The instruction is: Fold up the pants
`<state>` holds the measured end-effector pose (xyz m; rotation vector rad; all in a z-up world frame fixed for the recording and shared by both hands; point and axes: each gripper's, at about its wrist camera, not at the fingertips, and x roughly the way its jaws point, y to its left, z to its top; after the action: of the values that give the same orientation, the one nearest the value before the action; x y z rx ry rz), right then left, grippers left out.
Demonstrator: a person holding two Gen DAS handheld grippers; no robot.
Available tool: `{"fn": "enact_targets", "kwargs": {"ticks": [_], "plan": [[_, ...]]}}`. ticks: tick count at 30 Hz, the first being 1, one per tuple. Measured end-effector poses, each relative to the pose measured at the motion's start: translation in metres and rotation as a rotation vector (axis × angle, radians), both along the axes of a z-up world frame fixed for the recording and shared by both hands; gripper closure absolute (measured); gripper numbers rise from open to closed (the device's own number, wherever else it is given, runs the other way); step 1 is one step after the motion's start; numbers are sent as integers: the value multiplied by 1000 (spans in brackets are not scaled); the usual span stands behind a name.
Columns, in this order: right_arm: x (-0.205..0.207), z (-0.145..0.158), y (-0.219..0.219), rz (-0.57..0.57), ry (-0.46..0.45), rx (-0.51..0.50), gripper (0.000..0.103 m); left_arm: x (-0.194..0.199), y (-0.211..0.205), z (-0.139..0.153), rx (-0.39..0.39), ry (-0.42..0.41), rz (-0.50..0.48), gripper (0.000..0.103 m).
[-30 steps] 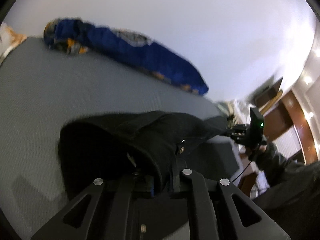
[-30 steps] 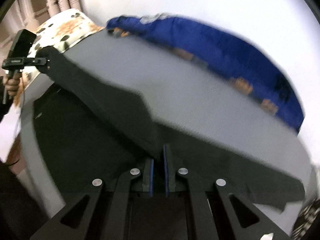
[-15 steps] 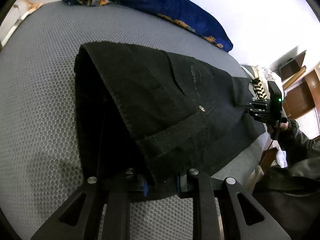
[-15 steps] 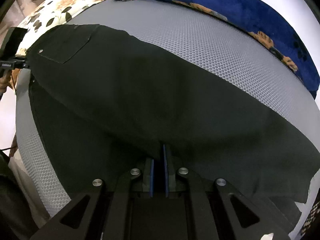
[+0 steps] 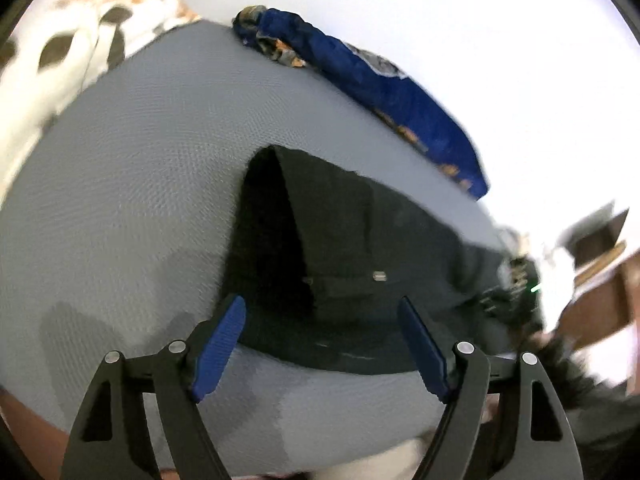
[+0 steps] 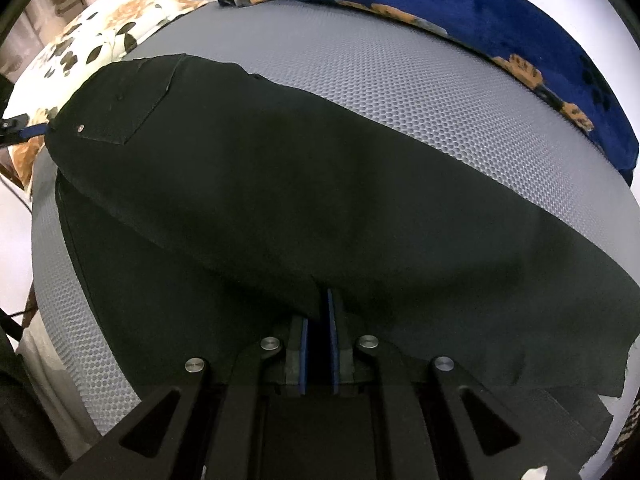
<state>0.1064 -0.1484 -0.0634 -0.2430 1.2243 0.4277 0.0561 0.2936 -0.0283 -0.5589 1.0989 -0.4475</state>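
Black pants (image 6: 304, 184) lie folded lengthwise on a grey mesh mattress (image 6: 420, 80), waistband and a back pocket at the left. My right gripper (image 6: 319, 308) is shut on the near edge of the pants. In the left wrist view the waist end of the pants (image 5: 360, 248) lies on the mattress (image 5: 132, 184), a metal button showing. My left gripper (image 5: 320, 320) is open and empty, its blue pads just before the waistband. The left gripper's tip (image 6: 16, 130) shows at the far left of the right wrist view.
A blue blanket with orange prints (image 6: 500, 28) lies along the mattress's far edge by a white wall, also in the left wrist view (image 5: 384, 92). A floral pillow (image 6: 92, 40) lies at the far left. Wooden furniture (image 5: 600, 264) stands at the right.
My left gripper has opened, let go of the waistband and drawn back; the waist end now lies on the mattress. The right gripper stays shut on the pants' edge.
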Motion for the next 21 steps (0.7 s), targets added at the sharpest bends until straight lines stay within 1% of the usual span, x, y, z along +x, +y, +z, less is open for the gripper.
{"fn": "enact_targets", "kwargs": {"ticks": [1, 3, 5, 6, 9, 10, 12, 13, 14, 16, 19, 21], "plan": [[-1, 0, -1, 1, -3, 1, 95, -2, -3, -3, -26, 29, 15, 26], [-2, -1, -1, 0, -9, 3, 95, -5, -9, -11, -82, 81, 41, 29], [-3, -1, -1, -1, -15, 6, 95, -5, -20, -23, -108, 139, 60, 35], [-3, -1, -1, -1, -18, 8, 95, -4, -24, -32, -116, 177, 87, 35], [-5, -2, -3, -1, -27, 11, 95, 4, -27, -52, -124, 243, 159, 37], [-6, -2, -4, -4, -29, 12, 95, 8, -27, -60, -122, 268, 197, 38], [-8, -2, -3, -4, -35, 6, 95, 10, -28, -65, -141, 292, 244, 53], [-8, -1, -3, -4, -39, 0, 95, 14, -28, -64, -147, 299, 259, 69], [-8, 0, -2, -8, -42, -5, 95, 16, -28, -61, -136, 295, 261, 77], [-9, 3, 1, -13, -55, -18, 95, 23, -29, -48, -121, 258, 239, 81], [-16, 18, 1, -39, -87, -12, 95, 33, -31, -17, -78, 156, 148, 81], [-23, 31, 0, -52, -102, 4, 95, 37, -31, -6, -39, 108, 75, 81]]}}
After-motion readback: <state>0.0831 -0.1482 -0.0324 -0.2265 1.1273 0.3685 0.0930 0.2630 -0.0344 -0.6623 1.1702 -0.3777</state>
